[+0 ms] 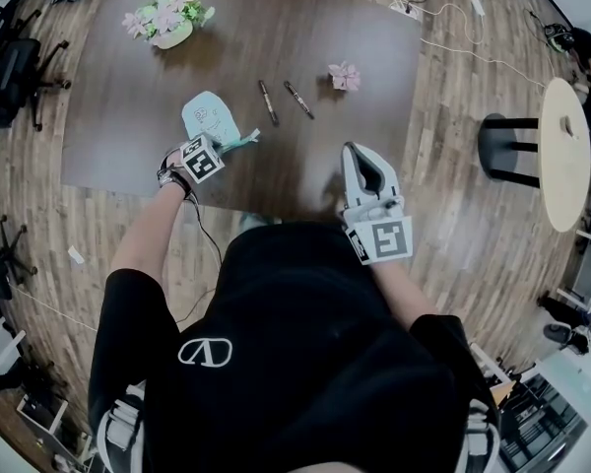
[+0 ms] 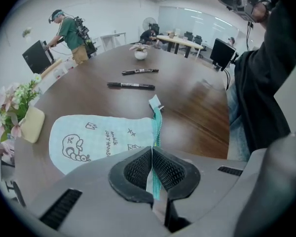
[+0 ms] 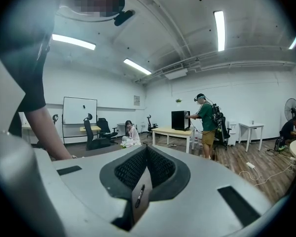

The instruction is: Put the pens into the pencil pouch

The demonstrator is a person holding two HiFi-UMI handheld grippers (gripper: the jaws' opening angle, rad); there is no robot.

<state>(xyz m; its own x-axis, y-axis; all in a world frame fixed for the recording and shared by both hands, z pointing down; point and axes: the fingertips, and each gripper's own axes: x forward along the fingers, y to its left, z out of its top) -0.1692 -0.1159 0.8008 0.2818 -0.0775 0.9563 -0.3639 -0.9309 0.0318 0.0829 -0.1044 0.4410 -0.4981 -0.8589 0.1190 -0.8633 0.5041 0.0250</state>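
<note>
A pale mint pencil pouch (image 1: 209, 118) with doodles lies flat on the dark wooden table (image 1: 128, 156). My left gripper (image 1: 223, 146) points steeply down at the pouch's near end. In the left gripper view the pouch (image 2: 103, 139) is seen with my left gripper (image 2: 152, 150) shut on its teal zipper edge (image 2: 157, 127). Two black pens (image 1: 268, 101) (image 1: 298, 100) lie side by side beyond the pouch; they are also in the left gripper view (image 2: 130, 86) (image 2: 140, 71). My right gripper (image 1: 361, 154) hovers at the table's near edge, shut and empty (image 3: 147, 149).
A pot of pink and white flowers (image 1: 169, 23) stands at the table's far left, and a small pink flower (image 1: 344, 76) lies right of the pens. Office chairs (image 1: 15, 77) stand left of the table. A round side table (image 1: 564, 151) and a stool (image 1: 507, 146) are on the right.
</note>
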